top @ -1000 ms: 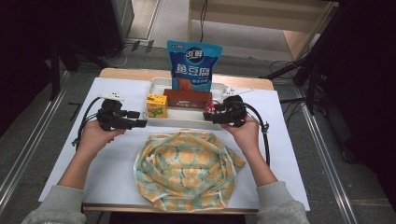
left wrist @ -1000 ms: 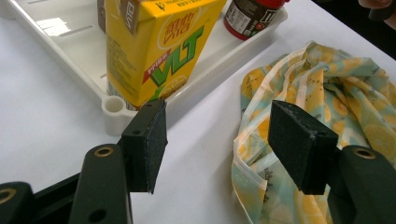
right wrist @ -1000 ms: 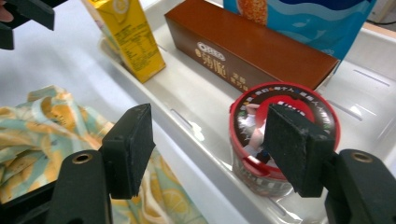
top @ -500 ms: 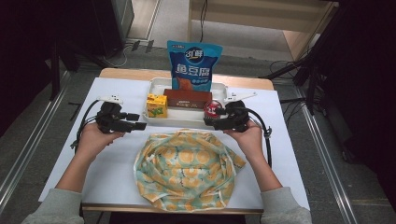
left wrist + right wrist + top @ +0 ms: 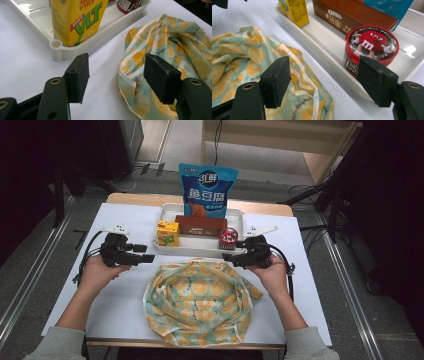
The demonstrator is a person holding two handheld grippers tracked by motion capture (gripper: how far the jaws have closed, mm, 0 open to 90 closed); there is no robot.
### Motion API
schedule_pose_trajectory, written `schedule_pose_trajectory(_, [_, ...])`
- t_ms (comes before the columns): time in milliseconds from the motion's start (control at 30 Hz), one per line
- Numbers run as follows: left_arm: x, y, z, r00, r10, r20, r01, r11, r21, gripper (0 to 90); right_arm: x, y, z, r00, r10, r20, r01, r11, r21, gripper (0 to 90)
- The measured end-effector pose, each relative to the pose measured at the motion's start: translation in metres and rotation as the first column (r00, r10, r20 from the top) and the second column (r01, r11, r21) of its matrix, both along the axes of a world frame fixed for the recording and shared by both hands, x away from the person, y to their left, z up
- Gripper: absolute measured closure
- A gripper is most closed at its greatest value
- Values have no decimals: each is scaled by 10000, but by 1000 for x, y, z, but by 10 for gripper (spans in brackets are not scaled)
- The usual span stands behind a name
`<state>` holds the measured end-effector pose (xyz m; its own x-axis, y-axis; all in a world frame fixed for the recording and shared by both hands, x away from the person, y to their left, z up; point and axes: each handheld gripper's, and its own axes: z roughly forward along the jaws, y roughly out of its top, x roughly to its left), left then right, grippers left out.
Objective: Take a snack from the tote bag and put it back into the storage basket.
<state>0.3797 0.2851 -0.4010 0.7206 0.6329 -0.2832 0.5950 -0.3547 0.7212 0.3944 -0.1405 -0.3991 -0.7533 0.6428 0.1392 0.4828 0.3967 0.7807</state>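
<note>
A yellow-and-green lemon-print bag [image 5: 199, 300] lies crumpled open on the white table, near the front. Behind it a white tray [image 5: 200, 246] holds a yellow drink carton [image 5: 168, 233], a brown biscuit box [image 5: 201, 225], a red candy tub [image 5: 229, 237] and an upright blue snack bag [image 5: 207, 190]. My left gripper [image 5: 149, 259] hovers open at the bag's left edge, with the carton [image 5: 75, 21] and bag [image 5: 165, 55] ahead of it. My right gripper [image 5: 227, 257] hovers open at the bag's right rim, the tub [image 5: 370, 47] just beyond its jaws. Nothing is held.
Cables trail from both grippers across the white table [image 5: 125, 210]. Dark stands and floor cables surround the table, and a wooden bench [image 5: 280, 135] stands beyond the far edge. Bare table lies left and right of the bag.
Both grippers have dropped slightly toward the person and closer to the bag's rim. The right gripper moved off the tray area, uncovering the red tub.
</note>
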Motion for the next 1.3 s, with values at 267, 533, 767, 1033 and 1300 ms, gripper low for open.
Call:
schedule_pose_trajectory(267, [-3,0,0,10000,-24,32,24,10000,33,377,-7,-11,0,9999,115,-10,-115,9995,307,258])
schedule_pose_trajectory(533, [-7,2,0,10000,-22,32,22,10000,76,376,-16,-23,-3,9994,337,-33,-335,9986,403,231])
schedule_pose_trajectory(767, [-8,4,-2,10000,-4,-11,4,10000,79,370,-22,-35,-9,9999,130,-114,-126,9992,378,232])
schedule_pose_trajectory(1033, [-7,5,-3,10000,33,-83,-33,10000,-11,358,-26,-46,-17,9999,93,-113,-89,9994,332,234])
schedule_pose_trajectory(1300, [-6,6,-5,9998,90,-188,-92,9999,-112,349,-27,-51,-20,9998,-7,-186,12,9996,267,237])
